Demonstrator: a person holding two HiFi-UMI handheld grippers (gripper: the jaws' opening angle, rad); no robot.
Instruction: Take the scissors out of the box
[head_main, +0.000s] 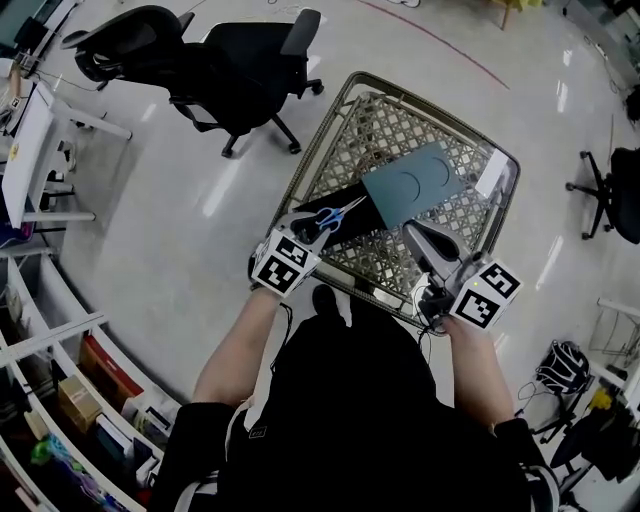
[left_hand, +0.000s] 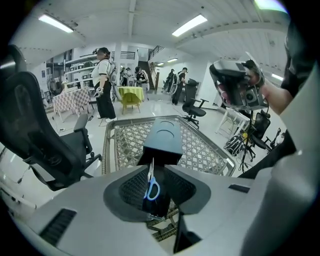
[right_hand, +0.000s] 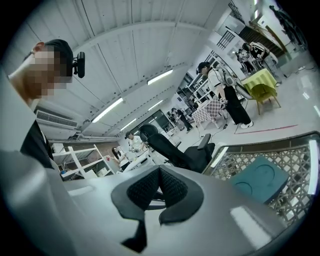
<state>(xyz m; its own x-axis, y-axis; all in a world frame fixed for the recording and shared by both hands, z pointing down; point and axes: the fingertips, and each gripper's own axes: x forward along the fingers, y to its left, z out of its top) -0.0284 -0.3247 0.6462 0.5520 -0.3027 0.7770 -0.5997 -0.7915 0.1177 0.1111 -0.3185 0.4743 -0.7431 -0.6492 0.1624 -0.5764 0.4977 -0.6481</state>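
A dark box with a grey-blue lid (head_main: 412, 182) lies on a metal lattice cart (head_main: 325, 135). Its black inner tray (head_main: 352, 200) is slid out toward me. Blue-handled scissors (head_main: 336, 214) lie on that tray. My left gripper (head_main: 308, 228) is at the tray's near end, open, angled down. In the left gripper view the scissors (left_hand: 151, 186) stand between the parted pads, close to the left pad (left_hand: 134, 187), with the box (left_hand: 163, 136) beyond. My right gripper (head_main: 412, 232) hovers at the box's near right corner, shut and empty; its pads (right_hand: 150, 187) meet in its own view.
A black office chair (head_main: 215, 60) stands on the glossy floor left of the cart. White shelving (head_main: 60, 340) lines the left side. The cart's raised rim (left_hand: 107, 145) surrounds the box. Several people (left_hand: 104, 82) stand far off by tables.
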